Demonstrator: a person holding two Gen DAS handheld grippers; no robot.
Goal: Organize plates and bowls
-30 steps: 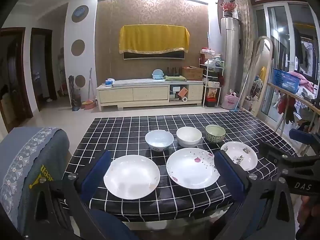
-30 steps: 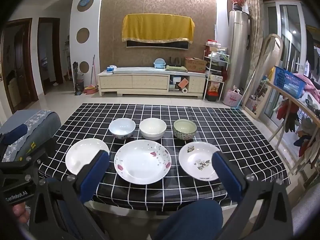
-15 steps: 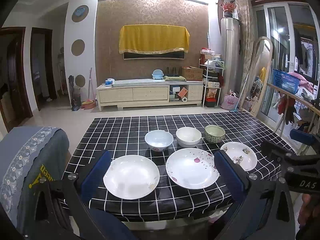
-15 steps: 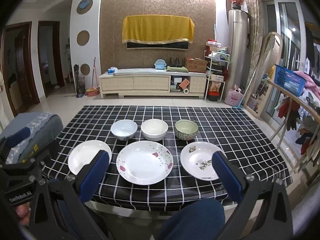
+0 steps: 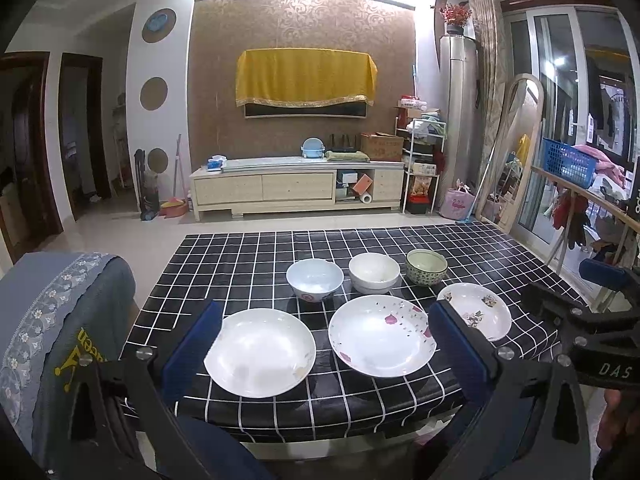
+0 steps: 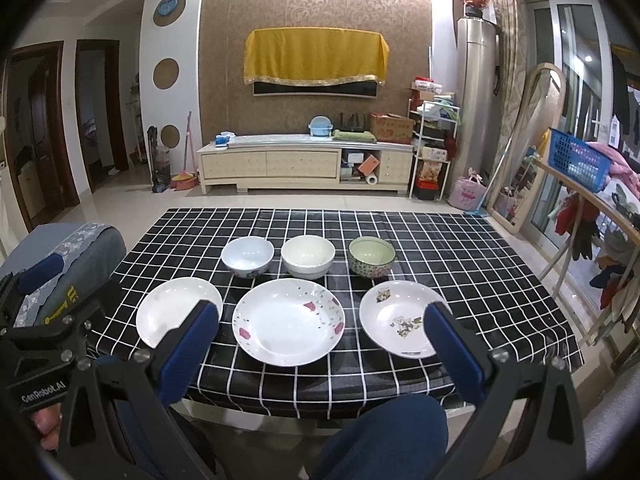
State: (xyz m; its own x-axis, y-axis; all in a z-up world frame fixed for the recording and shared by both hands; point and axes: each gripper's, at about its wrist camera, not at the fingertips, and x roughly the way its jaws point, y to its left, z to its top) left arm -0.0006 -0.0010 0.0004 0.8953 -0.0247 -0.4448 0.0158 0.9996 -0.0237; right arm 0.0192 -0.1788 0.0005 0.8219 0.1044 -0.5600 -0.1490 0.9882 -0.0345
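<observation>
Fingers of left gripper (image 5: 326, 350) and right gripper (image 6: 326, 344) spread wide, holding nothing; beyond them three white round ceramic plates (image 6: 289, 321) and three bowls (image 6: 307, 256) sit on the black-checked counter (image 6: 460, 252).

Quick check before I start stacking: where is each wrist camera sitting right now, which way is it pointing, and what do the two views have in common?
Left wrist: behind the open left gripper at the table's near edge, left of centre, facing the plain plate; the right gripper's body shows at right.
Right wrist: behind the open right gripper, nearer centre, facing the big flowered plate; a blue-clad knee and the left gripper's body show.
Shared: three plates, three bowls, including the green bowl, and the TV wall.
</observation>
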